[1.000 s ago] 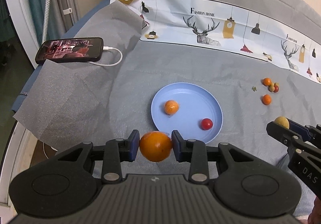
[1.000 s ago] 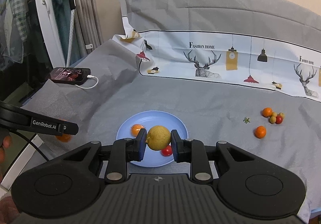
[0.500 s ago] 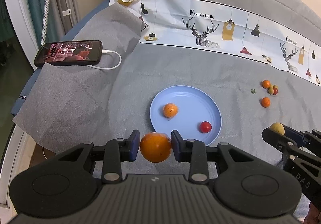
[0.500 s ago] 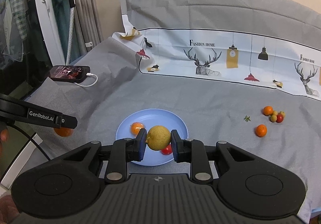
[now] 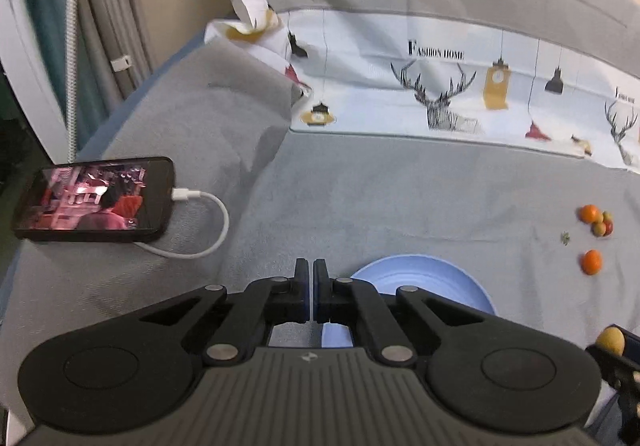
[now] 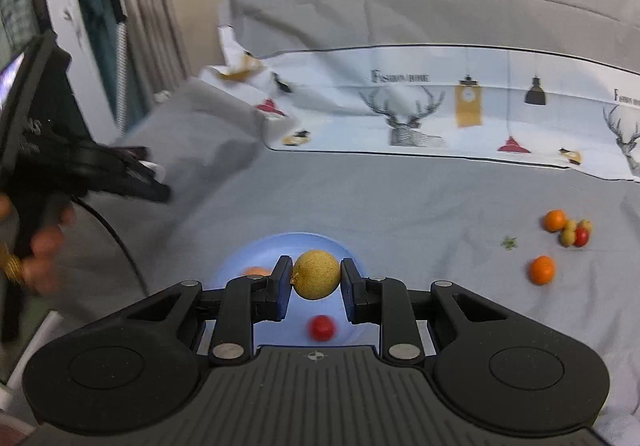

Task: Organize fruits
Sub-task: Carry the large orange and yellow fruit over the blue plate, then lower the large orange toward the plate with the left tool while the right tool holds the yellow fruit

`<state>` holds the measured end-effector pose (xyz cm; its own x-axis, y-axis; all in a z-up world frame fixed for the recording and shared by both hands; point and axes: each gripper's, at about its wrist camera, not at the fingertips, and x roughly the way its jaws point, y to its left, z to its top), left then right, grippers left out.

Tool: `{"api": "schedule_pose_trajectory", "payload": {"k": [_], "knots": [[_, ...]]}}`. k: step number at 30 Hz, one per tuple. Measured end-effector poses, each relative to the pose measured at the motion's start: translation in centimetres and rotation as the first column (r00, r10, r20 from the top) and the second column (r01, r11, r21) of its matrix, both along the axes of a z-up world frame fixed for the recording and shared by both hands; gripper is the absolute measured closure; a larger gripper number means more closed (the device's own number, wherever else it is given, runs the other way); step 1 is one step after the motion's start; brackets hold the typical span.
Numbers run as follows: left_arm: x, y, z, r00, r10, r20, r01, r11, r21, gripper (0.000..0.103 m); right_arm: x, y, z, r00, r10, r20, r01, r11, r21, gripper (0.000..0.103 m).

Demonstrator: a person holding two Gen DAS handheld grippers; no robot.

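My left gripper (image 5: 311, 266) hangs just left of the blue plate (image 5: 420, 266), its jaws closing fully together with nothing between them. The large orange it carried is in neither view. My right gripper (image 6: 316, 274) is shut on a yellow-brown round fruit (image 6: 317, 275) above the blue plate (image 6: 280, 242). On that plate lie a red tomato (image 6: 321, 327) and a small orange (image 6: 256, 271), partly hidden by a finger. The left gripper (image 6: 156, 190) shows blurred at the left, held by a hand (image 6: 40, 246). The yellow fruit (image 5: 611, 340) also appears at the lower right.
A loose orange (image 6: 542, 269) and a cluster of small fruits (image 6: 568, 228) lie on the grey cloth to the right. A phone (image 5: 94, 198) with a white cable (image 5: 200, 246) rests at the left. A printed sheet (image 5: 440, 94) covers the back.
The left jaws have snapped together and the large orange has left them. The left gripper swung left and lower, toward the phone. The right gripper moved forward over the plate, still holding its fruit.
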<state>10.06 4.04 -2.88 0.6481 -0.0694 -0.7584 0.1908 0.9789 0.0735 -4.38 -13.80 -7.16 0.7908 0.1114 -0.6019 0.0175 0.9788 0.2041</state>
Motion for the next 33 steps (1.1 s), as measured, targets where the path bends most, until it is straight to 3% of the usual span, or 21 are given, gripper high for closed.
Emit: {"api": "schedule_pose_trajectory", "payload": {"k": [4,6,8,9,11,13,24,29,33], "knots": [[0.1,0.7,-2.7,0.995,-0.013,-0.098,0.014,1.000,0.008,0.101,2.4,-1.3,-3.8,0.997,0.016,-0.081,-0.013,0.999,0.040,0.076],[-0.1,0.4,-4.0,0.990,-0.034,-0.137,0.035,0.999,0.007,0.095,3.1,-1.0,-5.0,0.995,0.036,-0.089,-0.033,0.999,0.039,0.076],[0.1,0.1,-4.7,0.984,-0.051,-0.169,0.049,0.999,-0.013,0.069,3.5,-0.4,-5.7,0.993,0.051,-0.106,-0.047,0.998,0.036,0.076],[0.1,-0.1,-4.9,0.985,-0.060,-0.163,0.057,0.998,-0.024,0.060,3.7,-0.2,-6.1,0.991,0.060,-0.116,-0.056,0.998,0.037,0.076],[0.1,-0.7,-5.0,0.987,-0.080,-0.143,0.079,0.997,-0.018,0.025,4.0,0.2,-6.5,0.991,0.074,-0.116,-0.071,0.997,0.030,0.076],[0.1,-1.2,-4.9,0.990,-0.086,-0.115,0.084,0.996,-0.018,0.016,4.4,0.8,-6.7,0.990,0.083,-0.114,-0.081,0.997,0.021,0.076],[1.2,-2.7,-5.1,0.985,-0.106,-0.137,0.105,0.994,-0.010,0.016,5.3,0.8,-6.3,0.994,0.070,-0.085,-0.071,0.997,-0.015,0.076],[1.3,-7.2,-3.6,0.970,-0.227,-0.092,0.225,0.974,-0.028,0.015,3.1,-3.8,-5.7,0.991,-0.119,-0.064,0.117,0.993,-0.028,0.076],[1.0,-15.5,-3.2,0.921,-0.387,-0.047,0.385,0.922,-0.055,0.002,0.8,-10.0,-5.7,0.939,-0.342,-0.038,0.339,0.938,-0.067,0.076]]}}
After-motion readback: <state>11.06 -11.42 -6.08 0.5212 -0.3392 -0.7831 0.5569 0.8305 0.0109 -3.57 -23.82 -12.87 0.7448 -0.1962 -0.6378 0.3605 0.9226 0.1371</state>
